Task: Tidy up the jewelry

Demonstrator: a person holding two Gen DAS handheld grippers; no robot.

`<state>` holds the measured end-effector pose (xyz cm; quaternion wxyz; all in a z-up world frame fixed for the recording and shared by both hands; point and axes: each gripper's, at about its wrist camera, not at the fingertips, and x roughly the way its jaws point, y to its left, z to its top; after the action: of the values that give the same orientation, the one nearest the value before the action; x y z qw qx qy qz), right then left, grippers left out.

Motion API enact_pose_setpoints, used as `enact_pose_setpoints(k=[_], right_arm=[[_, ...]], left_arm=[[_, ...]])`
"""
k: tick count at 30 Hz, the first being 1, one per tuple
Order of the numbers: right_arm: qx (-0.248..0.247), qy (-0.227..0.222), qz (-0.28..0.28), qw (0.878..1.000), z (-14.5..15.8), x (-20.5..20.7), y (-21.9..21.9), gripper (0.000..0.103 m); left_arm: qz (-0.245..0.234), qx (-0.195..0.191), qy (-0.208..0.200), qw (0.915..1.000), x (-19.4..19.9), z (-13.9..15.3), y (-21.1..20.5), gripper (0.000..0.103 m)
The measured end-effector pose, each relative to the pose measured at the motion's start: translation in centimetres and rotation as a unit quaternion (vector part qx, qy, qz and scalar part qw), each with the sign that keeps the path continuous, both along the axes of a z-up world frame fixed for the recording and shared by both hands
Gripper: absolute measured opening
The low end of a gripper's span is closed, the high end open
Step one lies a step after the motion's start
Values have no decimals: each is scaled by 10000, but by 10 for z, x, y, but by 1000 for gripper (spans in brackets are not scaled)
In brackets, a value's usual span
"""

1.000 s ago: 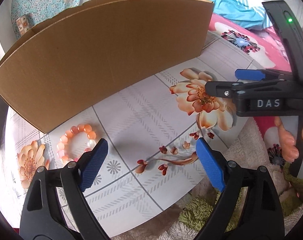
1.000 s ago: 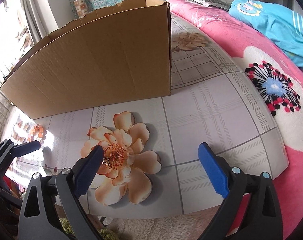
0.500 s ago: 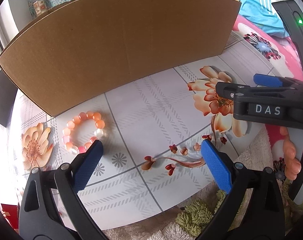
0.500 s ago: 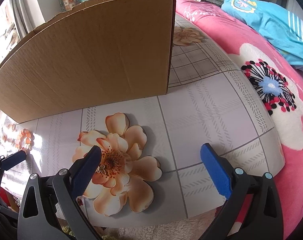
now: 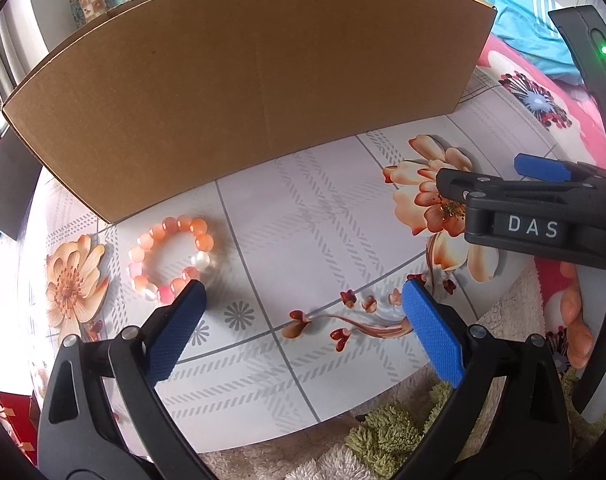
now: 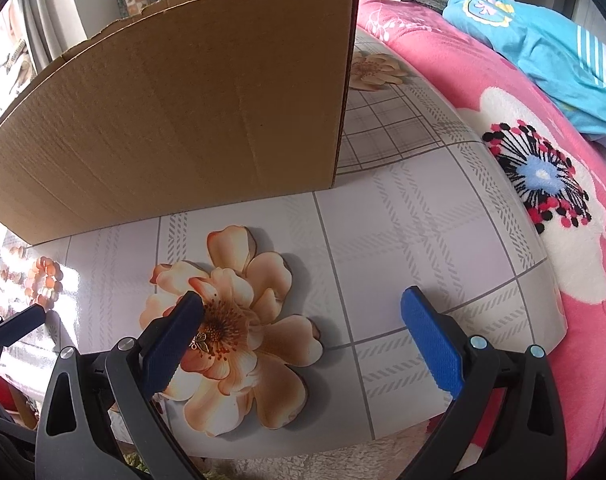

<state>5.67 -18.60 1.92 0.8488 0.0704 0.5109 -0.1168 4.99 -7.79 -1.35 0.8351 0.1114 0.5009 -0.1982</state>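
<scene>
An orange and pink bead bracelet point(image 5: 170, 258) lies on the flower-print table just in front of the cardboard box point(image 5: 243, 92). My left gripper point(image 5: 303, 312) is open and empty, its left fingertip right next to the bracelet. The bracelet also shows far left in the right wrist view point(image 6: 43, 282). A small gold charm point(image 6: 201, 341) lies on the printed flower point(image 6: 231, 328), beside the left finger of my open, empty right gripper point(image 6: 303, 324). The right gripper also shows at the right of the left wrist view point(image 5: 503, 188).
The open-topped cardboard box point(image 6: 175, 120) stands across the back of the table. The table's front edge point(image 5: 343, 412) borders a shaggy rug. A pink flowered blanket point(image 6: 543, 184) and blue cloth point(image 6: 543, 40) lie to the right.
Both grippers have moved forward and lower over the table. The bracelet now sits nearer my left fingertip, and the charm nearer my right gripper's left finger. Both stay open.
</scene>
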Motion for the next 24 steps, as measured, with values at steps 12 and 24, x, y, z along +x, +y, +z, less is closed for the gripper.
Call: enact_pose_setpoints(k=[12, 24], right_arm=[[-1, -1, -38, 10000, -1, 0, -1, 97], [-8, -20, -77, 10000, -1, 0, 0, 97]], left_arm=[[175, 28, 24, 9998, -2, 0, -1, 95], [225, 32, -31, 9997, -3, -1, -1, 96]])
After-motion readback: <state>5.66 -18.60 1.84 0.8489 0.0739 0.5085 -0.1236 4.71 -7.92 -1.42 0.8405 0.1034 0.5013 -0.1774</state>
